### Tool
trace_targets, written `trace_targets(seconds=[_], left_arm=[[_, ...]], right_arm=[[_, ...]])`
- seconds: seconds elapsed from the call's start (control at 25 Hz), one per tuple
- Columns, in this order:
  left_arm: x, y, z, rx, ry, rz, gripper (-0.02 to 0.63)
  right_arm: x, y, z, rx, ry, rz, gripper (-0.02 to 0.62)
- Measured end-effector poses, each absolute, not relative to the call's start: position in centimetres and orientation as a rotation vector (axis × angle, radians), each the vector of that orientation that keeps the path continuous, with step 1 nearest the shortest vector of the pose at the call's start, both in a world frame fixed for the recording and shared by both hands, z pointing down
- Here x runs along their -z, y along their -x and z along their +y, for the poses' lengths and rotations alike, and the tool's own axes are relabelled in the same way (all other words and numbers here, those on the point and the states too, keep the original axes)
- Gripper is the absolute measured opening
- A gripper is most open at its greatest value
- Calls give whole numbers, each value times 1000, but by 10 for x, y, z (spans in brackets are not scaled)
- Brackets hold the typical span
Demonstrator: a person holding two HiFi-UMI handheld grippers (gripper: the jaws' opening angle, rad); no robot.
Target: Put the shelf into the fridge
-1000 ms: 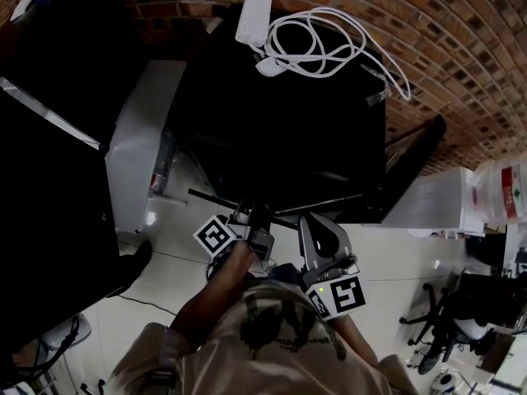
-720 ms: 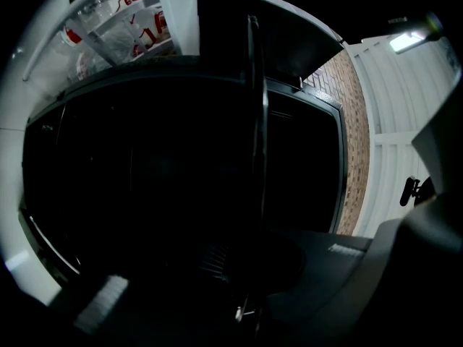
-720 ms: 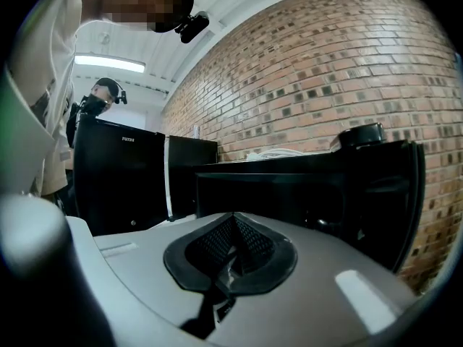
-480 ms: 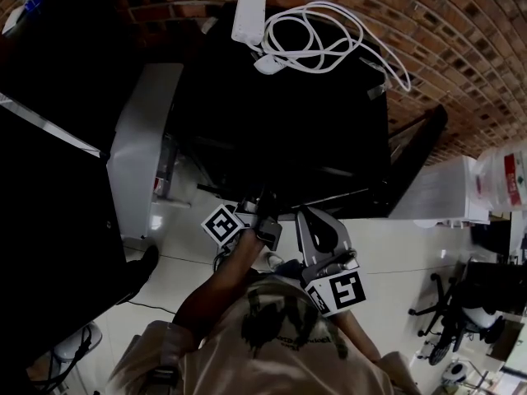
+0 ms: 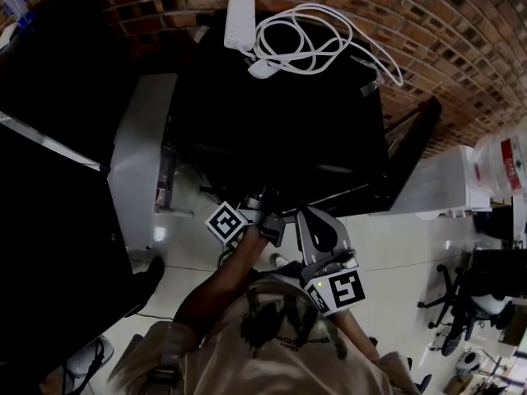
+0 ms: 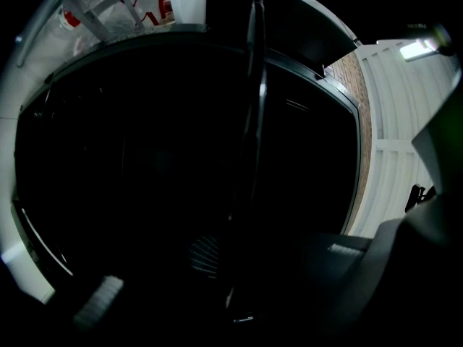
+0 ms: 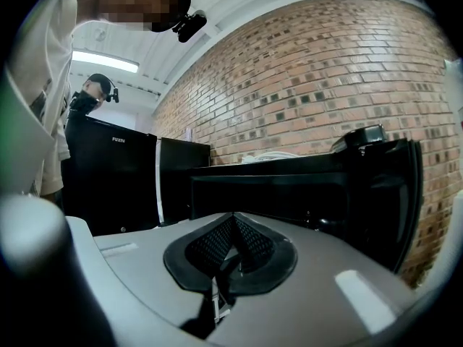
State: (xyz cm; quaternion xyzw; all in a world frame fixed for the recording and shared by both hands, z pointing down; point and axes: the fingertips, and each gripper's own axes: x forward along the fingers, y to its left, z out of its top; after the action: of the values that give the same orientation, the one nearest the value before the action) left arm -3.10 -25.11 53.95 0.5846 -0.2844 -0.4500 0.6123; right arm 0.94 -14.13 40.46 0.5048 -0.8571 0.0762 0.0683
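Left gripper seems clamped on the shelf's thin edge, pretty dark though. Right gripper is closed and empty nearby.

My left gripper points roughly level and is rolled onto its side. Its jaws are pressed together on the thin edge of the shelf, which runs straight on ahead of the pads. The left marker cube sits behind those jaws and off to their left, and my left forearm trails back from it. My right gripper rides just right of the left jaws, a little behind them, nose tipped slightly down. Its jaws meet pad to pad with nothing between them. The right marker cube faces up behind them.
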Motion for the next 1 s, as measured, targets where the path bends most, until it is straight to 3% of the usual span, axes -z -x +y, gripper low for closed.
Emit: trace_targets(seconds=[0.24,0.44,1.0], left_arm=[[-538,28,-260,988,-1382,-669,3],[-535,28,-279,924,-1480,-714,65],[-530,20,-307,929,-1517,-705,100]], right_arm=[[-406,-10,-138,-232,-1571,-2560,0],[-406,-16,-136,-235,-1624,-2533,0],[-407,-24,-133,-245,-1701,-2493,0]])
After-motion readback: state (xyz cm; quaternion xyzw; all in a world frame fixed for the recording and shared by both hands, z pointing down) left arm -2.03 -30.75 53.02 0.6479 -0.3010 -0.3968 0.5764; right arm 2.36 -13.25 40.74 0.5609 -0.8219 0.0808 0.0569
